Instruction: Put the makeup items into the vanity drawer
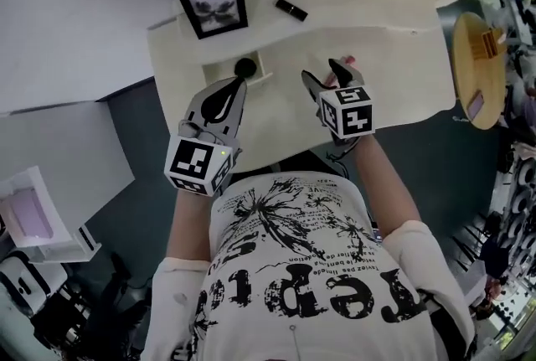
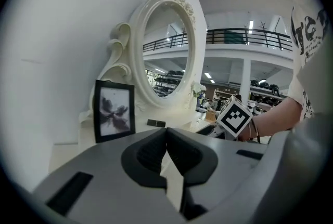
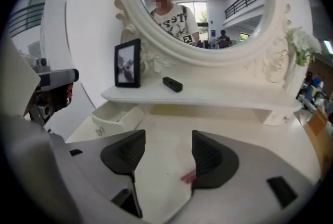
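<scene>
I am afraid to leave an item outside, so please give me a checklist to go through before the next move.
1. Drawer is open: ok.
2. Right gripper is open with nothing clamped: ok.
3. Pink item is put away: not ok, it lies beside the right jaw.
4. Black tube is put away: not ok, it lies on the shelf.
5. Left gripper is free: ok, it is shut on nothing.
6. Drawer has room left: cannot tell.

Head view: steeply down over vanity (image 1: 394,58). Gripper views: low, close, facing mirror (image 3: 197,4); all share framed picture (image 1: 213,4).
</scene>
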